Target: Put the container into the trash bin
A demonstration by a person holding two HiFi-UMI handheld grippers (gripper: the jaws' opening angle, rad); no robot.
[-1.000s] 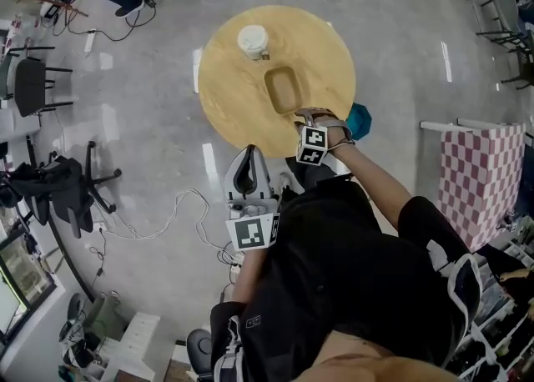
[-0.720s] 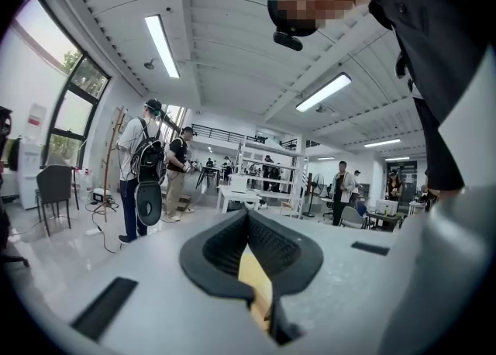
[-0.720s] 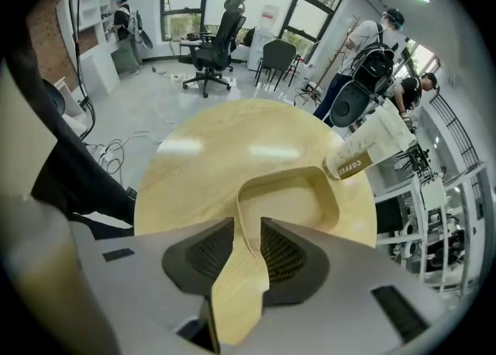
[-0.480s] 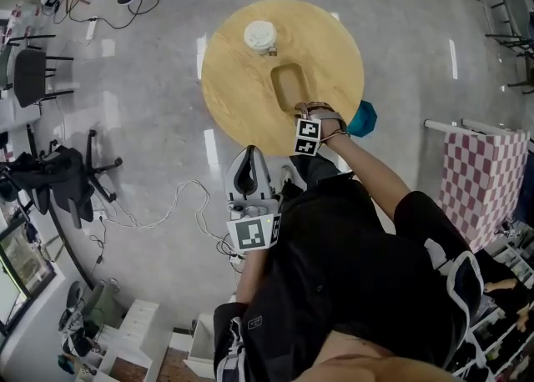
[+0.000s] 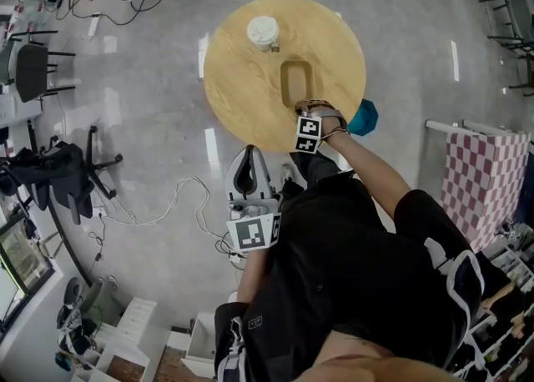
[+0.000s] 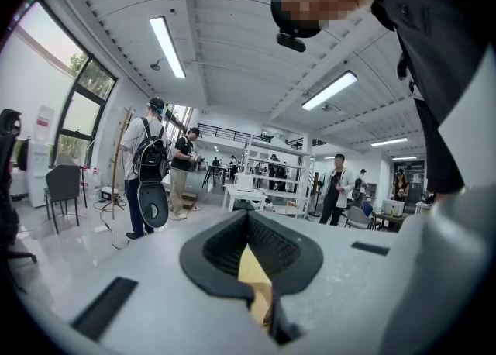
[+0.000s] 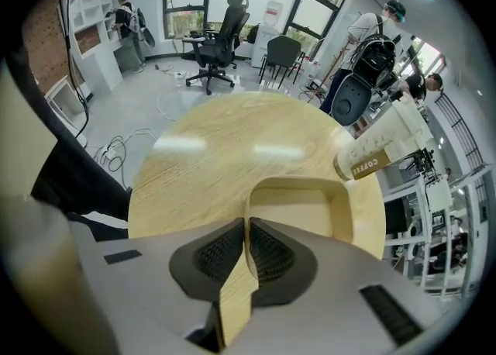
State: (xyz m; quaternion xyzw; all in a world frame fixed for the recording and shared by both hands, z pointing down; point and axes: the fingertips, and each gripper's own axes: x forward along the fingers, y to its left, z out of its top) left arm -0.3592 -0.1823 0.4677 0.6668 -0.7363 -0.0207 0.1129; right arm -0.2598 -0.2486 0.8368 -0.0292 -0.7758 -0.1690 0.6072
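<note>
1. Seen from overhead, a round wooden table [image 5: 238,80] stands on a glossy grey floor [image 5: 150,122]. A person [image 5: 350,272] in a black top stands at the table's near edge.
2. The container [image 5: 296,82] is a shallow tan tray with rounded corners. It lies flat close to the middle of the table, with one short end toward the near edge.
3. The right gripper [image 5: 307,108] points steeply down over the near edge of the table, at the container's near end. Its jaws are closing and stand almost together. The container's thin near rim runs between the pads, which press against it on both sides.
4. The left gripper [image 5: 248,155] is held off the table's near edge, above the floor and well apart from the container. It points roughly level, and its jaws are together with nothing between them.
5. A paper coffee cup [image 5: 263,32] with a white lid stands upright near the far edge of the table, well apart from the container.
6. A teal object [image 5: 365,118] shows past the table's right edge, just beside the person's right forearm [image 5: 371,168]. It may be the trash bin, but only a corner is visible.
7. The left gripper view shows several people [image 6: 149,167] standing in a bright open room.
</note>
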